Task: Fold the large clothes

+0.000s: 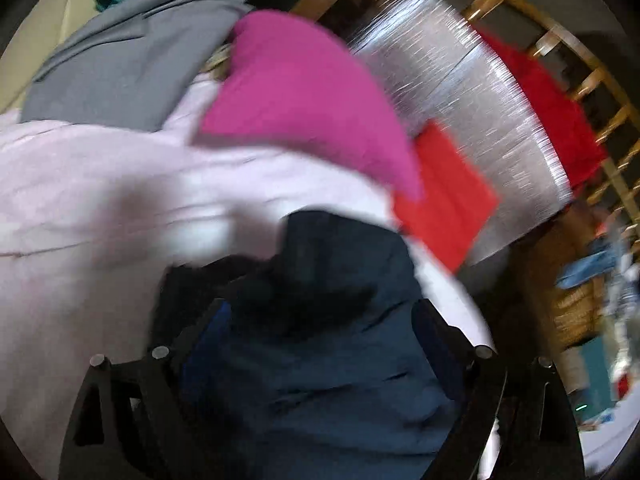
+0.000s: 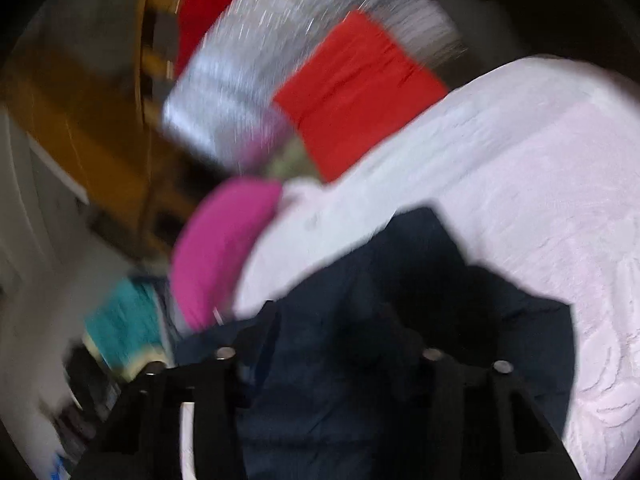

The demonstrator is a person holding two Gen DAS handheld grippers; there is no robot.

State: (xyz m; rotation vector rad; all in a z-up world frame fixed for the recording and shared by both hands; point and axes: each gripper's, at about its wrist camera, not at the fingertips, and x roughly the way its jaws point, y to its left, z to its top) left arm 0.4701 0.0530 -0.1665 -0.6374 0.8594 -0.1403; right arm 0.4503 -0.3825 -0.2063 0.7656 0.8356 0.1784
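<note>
A dark navy garment [image 1: 320,360] lies bunched between the fingers of my left gripper [image 1: 320,312], above a pale pink bedspread [image 1: 80,200]. The cloth hides the fingertips, and the jaws stand wide around it. In the right wrist view the same navy garment [image 2: 380,340] fills the space between the fingers of my right gripper [image 2: 328,320], which look narrow around it. Both views are motion-blurred.
A folded magenta garment [image 1: 304,92], a folded red one [image 1: 444,196], a grey garment [image 1: 132,64] and a silver sheet [image 1: 460,92] lie on the bed. A wooden rail [image 1: 600,76] runs behind. A teal item [image 2: 120,320] sits at left.
</note>
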